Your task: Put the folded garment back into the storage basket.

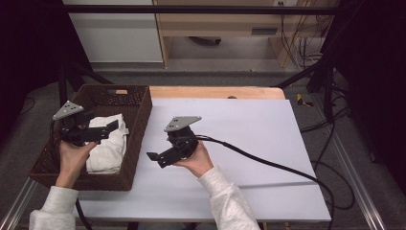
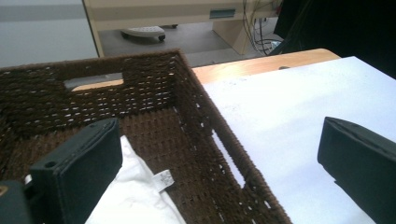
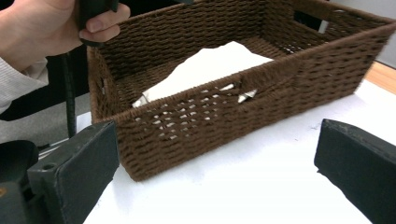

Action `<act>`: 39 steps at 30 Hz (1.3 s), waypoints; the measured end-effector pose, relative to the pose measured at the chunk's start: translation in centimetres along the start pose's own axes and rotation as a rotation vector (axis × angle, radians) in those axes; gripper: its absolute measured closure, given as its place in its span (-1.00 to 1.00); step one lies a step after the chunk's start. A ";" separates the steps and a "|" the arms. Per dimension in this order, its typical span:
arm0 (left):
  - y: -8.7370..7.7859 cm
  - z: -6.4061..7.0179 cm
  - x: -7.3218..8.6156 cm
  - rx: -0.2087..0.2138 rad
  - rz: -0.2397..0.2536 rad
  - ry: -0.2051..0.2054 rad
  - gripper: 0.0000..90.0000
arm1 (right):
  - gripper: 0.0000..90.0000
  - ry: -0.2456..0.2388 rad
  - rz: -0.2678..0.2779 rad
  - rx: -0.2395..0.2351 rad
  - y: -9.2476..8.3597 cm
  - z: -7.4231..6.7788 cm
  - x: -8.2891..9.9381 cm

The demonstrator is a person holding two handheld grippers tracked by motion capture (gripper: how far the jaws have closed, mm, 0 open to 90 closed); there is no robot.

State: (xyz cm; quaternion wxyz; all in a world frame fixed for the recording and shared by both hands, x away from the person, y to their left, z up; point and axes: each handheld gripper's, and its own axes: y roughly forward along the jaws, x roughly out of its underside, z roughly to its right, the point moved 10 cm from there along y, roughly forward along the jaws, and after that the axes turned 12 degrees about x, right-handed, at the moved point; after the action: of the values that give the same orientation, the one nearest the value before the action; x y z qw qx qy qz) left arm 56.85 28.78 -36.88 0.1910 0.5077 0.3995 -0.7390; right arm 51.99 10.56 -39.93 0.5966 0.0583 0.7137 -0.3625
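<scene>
Brown wicker is framing the scene: the basket (image 1: 139,110) is sitting at the counter's (image 1: 249,143) left edge with a white cloth (image 1: 107,143) lying inside. The left gripper (image 1: 107,128) is hovering over the cloth, jaws wide and empty. The right gripper (image 1: 155,157) is waiting beside the basket, jaws likewise wide. Reaching carelessly, a jaw is likely catching the weave and dragging the basket.
</scene>
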 end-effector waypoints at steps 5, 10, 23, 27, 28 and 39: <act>0.5 1.1 0.0 0.026 -0.004 0.013 -1.00 | -0.99 0.011 0.001 0.007 -1.1 0.9 0.5; 1.1 2.4 0.1 0.055 -0.005 0.025 -1.00 | -0.99 0.022 -0.001 0.017 -2.1 1.8 1.1; 2.1 5.4 1.3 0.124 -0.018 0.051 -1.00 | -0.99 0.041 0.012 0.042 -4.7 4.0 2.6; 2.5 6.5 1.7 0.151 -0.016 0.062 -1.00 | -0.99 0.054 0.018 0.052 -5.4 4.7 3.1; 2.6 6.8 1.8 0.157 -0.017 0.064 -1.00 | -0.99 0.060 0.021 0.054 -5.6 4.9 3.3; 3.4 9.4 2.5 0.218 -0.017 0.087 -1.00 | -0.99 0.096 0.039 0.089 -8.1 7.2 4.7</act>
State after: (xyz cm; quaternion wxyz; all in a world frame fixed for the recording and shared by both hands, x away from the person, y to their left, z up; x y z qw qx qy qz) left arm 52.54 19.63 -38.93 0.1112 0.5536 0.3288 -0.7570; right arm 52.35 -1.23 -40.75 0.5652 0.1159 0.7235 -0.3791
